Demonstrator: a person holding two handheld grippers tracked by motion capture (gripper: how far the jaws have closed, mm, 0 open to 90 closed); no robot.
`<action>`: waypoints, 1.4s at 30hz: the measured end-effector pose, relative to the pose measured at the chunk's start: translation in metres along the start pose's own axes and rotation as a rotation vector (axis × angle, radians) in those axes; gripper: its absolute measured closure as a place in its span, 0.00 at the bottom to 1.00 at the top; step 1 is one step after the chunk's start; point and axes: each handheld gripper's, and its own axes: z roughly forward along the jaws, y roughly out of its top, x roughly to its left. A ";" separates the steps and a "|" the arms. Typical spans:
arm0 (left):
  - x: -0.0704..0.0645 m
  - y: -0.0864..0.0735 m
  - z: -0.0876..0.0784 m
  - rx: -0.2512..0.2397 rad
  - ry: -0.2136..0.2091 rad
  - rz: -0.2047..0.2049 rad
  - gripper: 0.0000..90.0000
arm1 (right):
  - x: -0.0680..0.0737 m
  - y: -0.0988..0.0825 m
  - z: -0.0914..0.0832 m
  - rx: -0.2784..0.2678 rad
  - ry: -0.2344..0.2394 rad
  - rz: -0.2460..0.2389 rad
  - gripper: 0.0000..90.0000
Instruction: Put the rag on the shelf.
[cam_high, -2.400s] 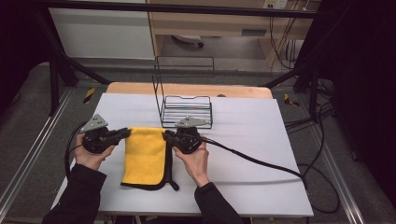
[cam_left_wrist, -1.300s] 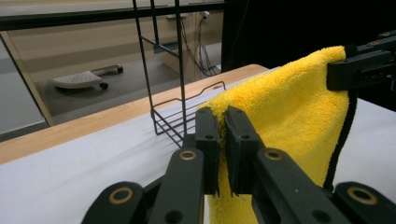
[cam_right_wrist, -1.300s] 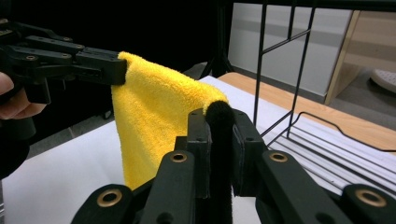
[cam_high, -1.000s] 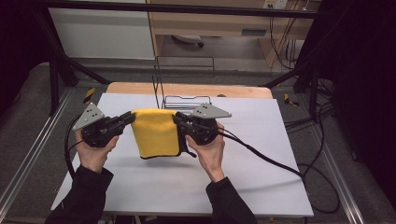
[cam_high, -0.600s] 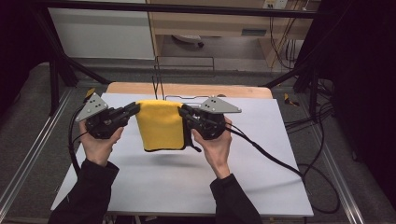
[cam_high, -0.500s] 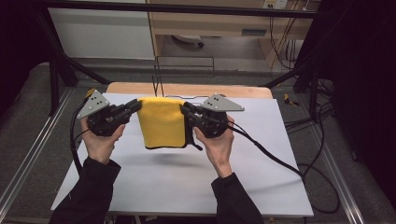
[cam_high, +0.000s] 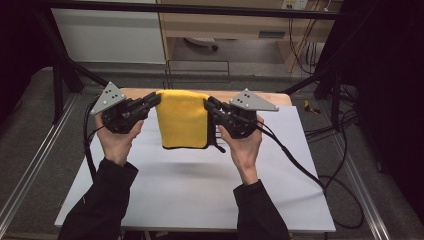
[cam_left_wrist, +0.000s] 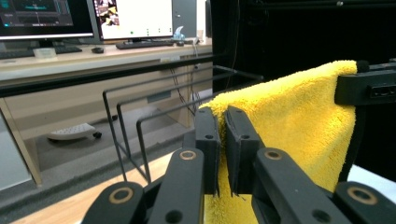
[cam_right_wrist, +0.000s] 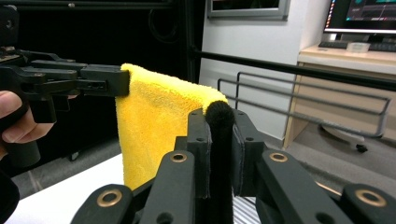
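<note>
A folded yellow cloth (cam_high: 182, 120) with a black trim hangs in the air above the white table (cam_high: 190, 195), stretched between both grippers. My left gripper (cam_high: 154, 99) is shut on its upper left corner and my right gripper (cam_high: 208, 103) is shut on its upper right corner. In the left gripper view the jaws (cam_left_wrist: 222, 140) pinch the yellow cloth (cam_left_wrist: 299, 116), with the right gripper (cam_left_wrist: 369, 86) at the far corner. In the right gripper view the jaws (cam_right_wrist: 219, 140) clamp the black-trimmed edge; the cloth (cam_right_wrist: 154, 126) runs off to the left gripper (cam_right_wrist: 119, 80).
A black wire basket (cam_high: 197, 70) stands at the table's far edge, just behind the hanging cloth; it also shows as a wire basket (cam_left_wrist: 140, 121) and wire basket (cam_right_wrist: 303, 102) in the gripper views. A cable (cam_high: 300, 165) trails from the right gripper across the table. Desks with monitors (cam_left_wrist: 70, 18) lie beyond.
Both hands have lifted the cloth off the table and carried it up and away from the person, toward the basket. It now hangs free, with both grips unchanged.
</note>
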 end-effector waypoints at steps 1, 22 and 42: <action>0.000 0.002 0.001 -0.004 0.000 0.000 0.94 | -0.001 0.002 0.000 -0.004 -0.003 -0.004 0.89; -0.001 0.048 0.022 -0.091 0.020 0.019 0.94 | -0.019 0.045 -0.005 -0.091 -0.049 -0.021 0.89; 0.005 0.087 0.033 -0.153 0.030 0.025 0.94 | -0.032 0.085 -0.001 -0.141 -0.075 -0.048 0.89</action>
